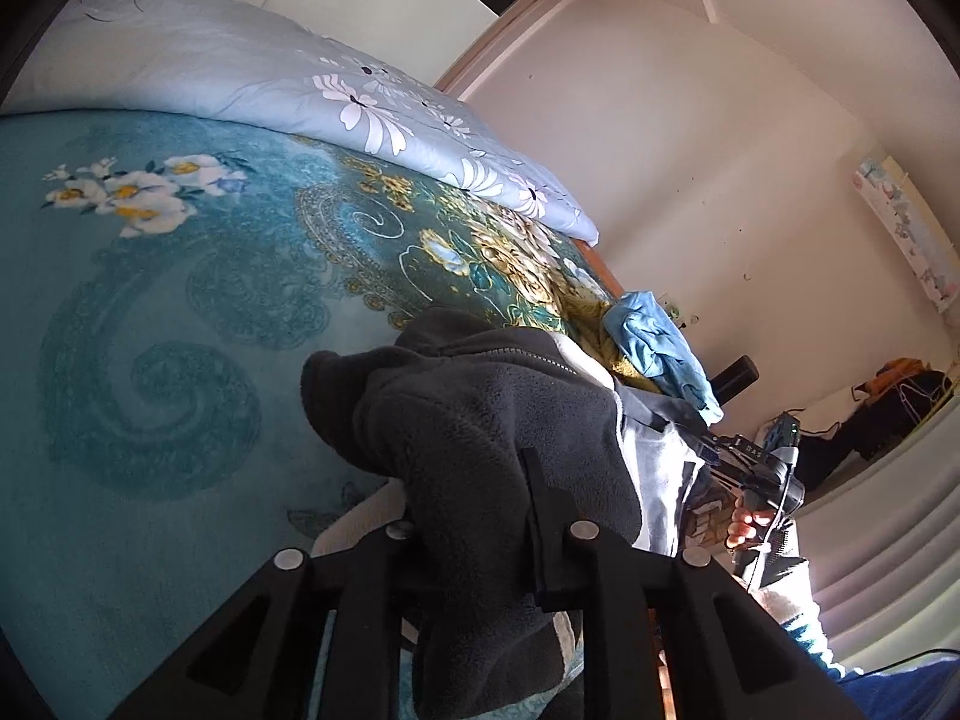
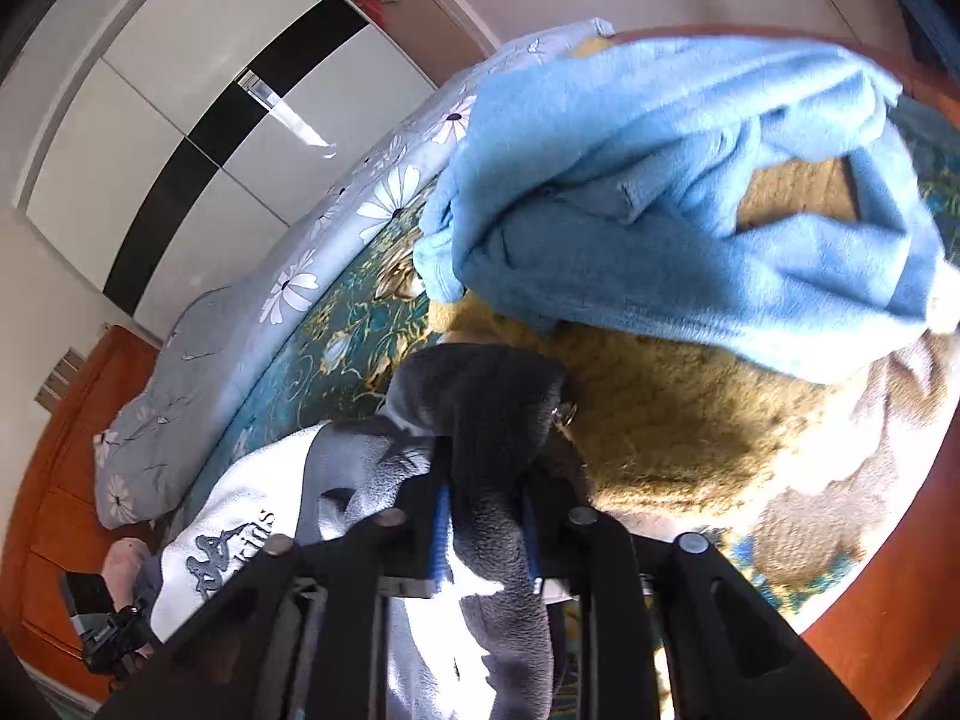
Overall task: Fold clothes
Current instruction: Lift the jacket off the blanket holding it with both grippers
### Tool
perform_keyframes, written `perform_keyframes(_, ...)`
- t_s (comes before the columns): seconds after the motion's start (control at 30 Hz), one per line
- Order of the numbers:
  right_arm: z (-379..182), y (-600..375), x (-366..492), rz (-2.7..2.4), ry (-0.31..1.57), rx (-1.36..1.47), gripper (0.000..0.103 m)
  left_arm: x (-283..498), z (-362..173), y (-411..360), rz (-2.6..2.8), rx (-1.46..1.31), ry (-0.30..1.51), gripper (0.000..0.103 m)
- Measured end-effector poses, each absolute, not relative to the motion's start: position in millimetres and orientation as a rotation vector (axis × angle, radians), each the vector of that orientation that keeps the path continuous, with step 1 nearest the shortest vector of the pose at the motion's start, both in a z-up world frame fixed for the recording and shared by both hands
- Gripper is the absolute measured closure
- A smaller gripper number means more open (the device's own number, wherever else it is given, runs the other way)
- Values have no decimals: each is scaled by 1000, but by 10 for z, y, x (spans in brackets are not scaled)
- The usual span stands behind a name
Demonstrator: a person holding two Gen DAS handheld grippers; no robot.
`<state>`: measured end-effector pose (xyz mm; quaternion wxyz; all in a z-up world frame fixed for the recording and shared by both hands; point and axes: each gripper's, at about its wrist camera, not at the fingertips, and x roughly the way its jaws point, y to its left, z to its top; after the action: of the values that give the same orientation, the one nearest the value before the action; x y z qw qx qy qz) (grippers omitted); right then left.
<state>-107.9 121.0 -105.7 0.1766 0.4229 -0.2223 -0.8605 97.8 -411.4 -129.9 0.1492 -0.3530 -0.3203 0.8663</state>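
Right now my left gripper (image 1: 474,534) and right gripper (image 2: 486,516) each pinch the dark fleece jacket (image 1: 480,420) between narrow jaws, bunched above the teal bedspread (image 1: 150,300).

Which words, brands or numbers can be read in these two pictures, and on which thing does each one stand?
"Kids": only partly readable, grey embroidered letters beside a grey figure logo on the white part of the jacket, right wrist view.
Small white marks on the right gripper, left wrist view: too small to read.
Nothing else bears text.
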Motion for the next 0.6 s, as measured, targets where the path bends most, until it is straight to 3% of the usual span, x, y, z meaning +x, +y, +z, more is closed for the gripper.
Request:
perform_keyframes(0.07,-925,1192,-1023,-2480,-549,1175,54,1038,-1293,-4127,2498,-1010,-928,75)
perform_keyframes(0.17,-691,1142,-931,-2528,-419,1121,42,1129,-1283,-4147,2510,-1002,-940,58)
perform_keyframes(0.23,-541,1063,-915,-2536,-340,1082,42,1179,-1278,-4143,2522,-995,-950,48)
perform_keyframes(0.37,-345,300,-1304,-2320,-219,1062,39,1254,-1278,-4084,2524,-989,-949,46)
perform_keyframes(0.6,-770,-1657,-2039,-1847,34,1273,39,1369,-1381,-3935,2552,-1053,-886,46)
